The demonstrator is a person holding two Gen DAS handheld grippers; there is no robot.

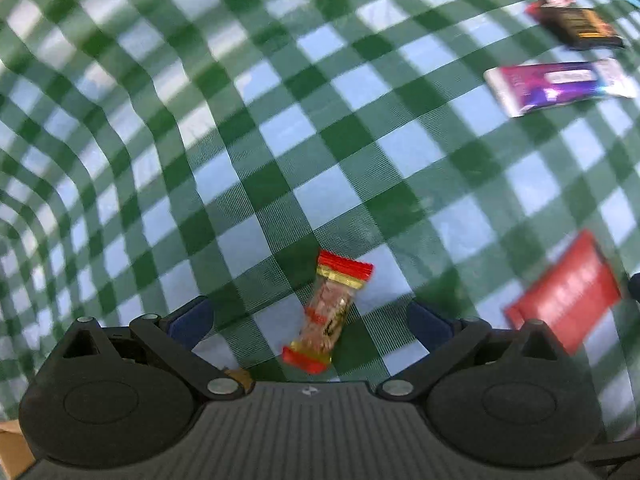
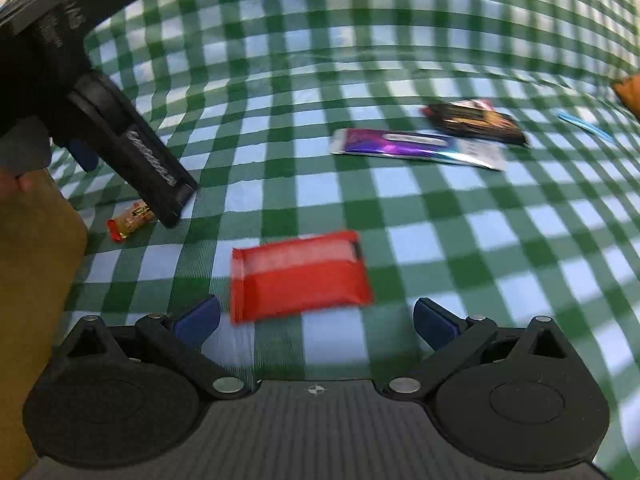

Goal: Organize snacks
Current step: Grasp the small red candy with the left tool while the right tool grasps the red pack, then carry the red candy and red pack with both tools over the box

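While the left wrist view looks down on the green checked surface (image 1: 280,128), the left claw (image 1: 308,318) stands wide, its blue pads either side of a small red-ended candy (image 1: 330,314) that lies flat between them, untouched as far as I can tell. Off to the right lie a red packet (image 1: 564,300), a purple bar (image 1: 560,84) and, farther off, a dark bar (image 1: 580,26), all well apart from the candy. I judge the candy light and crinkly, its clear wrapper likely slippery; the firmer middle looks the best place to pinch, not the twisted ends.

From the right wrist view, the right claw (image 2: 316,322) is also wide and holds nothing, with the red packet just ahead of its blue pads. That packet looks flat, soft and light, so taking it across its short width near one edge should serve. At the left, the left claw hangs close over the small candy.
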